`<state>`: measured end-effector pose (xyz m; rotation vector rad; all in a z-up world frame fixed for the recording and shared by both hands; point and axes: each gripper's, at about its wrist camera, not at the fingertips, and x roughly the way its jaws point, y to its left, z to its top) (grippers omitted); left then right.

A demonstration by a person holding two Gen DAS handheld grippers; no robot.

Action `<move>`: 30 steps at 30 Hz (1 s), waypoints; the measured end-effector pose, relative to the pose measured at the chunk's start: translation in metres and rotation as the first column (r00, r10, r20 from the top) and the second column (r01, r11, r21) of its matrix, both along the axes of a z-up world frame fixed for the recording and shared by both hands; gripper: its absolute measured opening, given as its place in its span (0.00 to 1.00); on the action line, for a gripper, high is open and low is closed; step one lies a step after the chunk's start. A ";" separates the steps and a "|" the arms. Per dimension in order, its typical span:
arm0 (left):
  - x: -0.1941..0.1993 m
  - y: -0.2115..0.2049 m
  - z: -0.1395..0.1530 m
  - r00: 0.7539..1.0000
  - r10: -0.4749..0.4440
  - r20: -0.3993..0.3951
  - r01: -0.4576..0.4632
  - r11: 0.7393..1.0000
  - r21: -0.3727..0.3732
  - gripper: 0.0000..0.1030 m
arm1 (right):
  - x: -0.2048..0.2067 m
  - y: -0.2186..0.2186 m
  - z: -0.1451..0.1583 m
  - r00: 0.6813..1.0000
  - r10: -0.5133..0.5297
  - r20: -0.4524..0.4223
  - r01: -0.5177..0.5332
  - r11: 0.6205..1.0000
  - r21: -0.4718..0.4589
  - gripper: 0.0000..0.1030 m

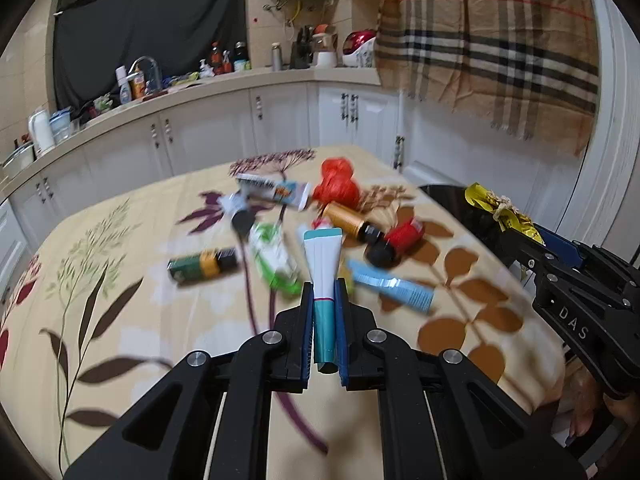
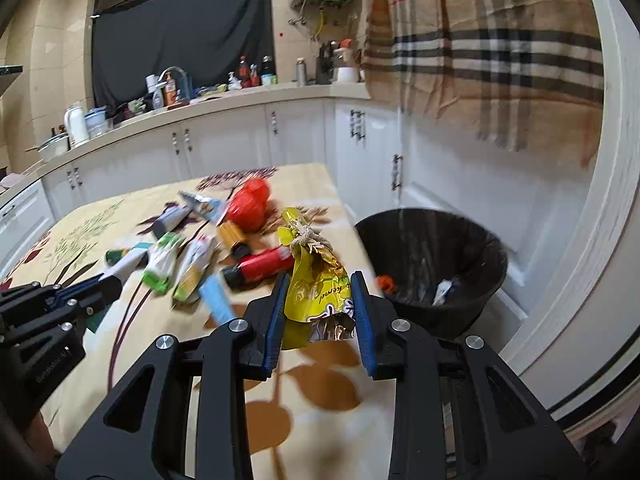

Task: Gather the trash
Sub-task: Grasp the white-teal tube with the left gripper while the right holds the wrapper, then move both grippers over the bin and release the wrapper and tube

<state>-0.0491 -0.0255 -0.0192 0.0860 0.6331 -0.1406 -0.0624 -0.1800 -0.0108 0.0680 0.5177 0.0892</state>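
My left gripper [image 1: 323, 286] is shut on a white and teal tube [image 1: 322, 264] and holds it above the table; it also shows at the left of the right wrist view [image 2: 106, 278]. My right gripper [image 2: 320, 284] is shut on a yellow snack bag [image 2: 314, 276] tied with string, held over the table's right edge; it also shows in the left wrist view [image 1: 520, 236]. A black trash bin [image 2: 436, 252] stands on the floor right of the table, with some trash inside. Several tubes, bottles and a red bag [image 1: 336, 186] lie on the table.
The table wears a floral cloth [image 1: 120, 280]. White cabinets [image 1: 280, 116] and a cluttered counter run behind. A plaid cloth [image 1: 488, 40] hangs at the right above the bin. A white door [image 2: 560, 240] stands close behind the bin.
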 end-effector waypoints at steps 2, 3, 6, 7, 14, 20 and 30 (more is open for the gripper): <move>0.010 -0.005 0.008 1.000 -0.013 0.011 0.013 1.000 -0.017 0.10 | 0.008 -0.009 0.006 1.000 -0.020 0.015 0.020 1.000 -0.008 0.29; 0.013 -0.007 0.010 1.000 -0.018 0.016 0.018 1.000 -0.024 0.10 | 0.011 -0.013 0.009 0.999 -0.031 0.023 0.031 0.999 -0.014 0.29; 0.031 -0.022 0.024 0.997 -0.043 0.070 0.044 0.999 -0.019 0.10 | 0.024 -0.027 0.017 0.996 -0.070 0.052 0.072 0.997 -0.033 0.29; 0.038 -0.028 0.028 0.995 -0.052 0.082 0.054 0.998 -0.015 0.10 | 0.029 -0.032 0.018 0.995 -0.083 0.058 0.085 0.996 -0.037 0.29; 0.087 -0.064 0.039 0.989 -0.113 0.095 0.116 0.993 -0.024 0.10 | 0.072 -0.066 0.027 0.982 -0.171 0.084 0.176 0.983 -0.056 0.29; 0.130 -0.104 0.036 0.983 -0.161 0.092 0.161 0.987 0.008 0.10 | 0.109 -0.089 0.020 0.972 -0.228 0.060 0.231 0.971 -0.058 0.29; 0.179 -0.150 0.019 0.978 -0.203 0.047 0.201 0.979 0.042 0.10 | 0.151 -0.117 0.000 0.957 -0.291 0.007 0.291 0.955 -0.052 0.29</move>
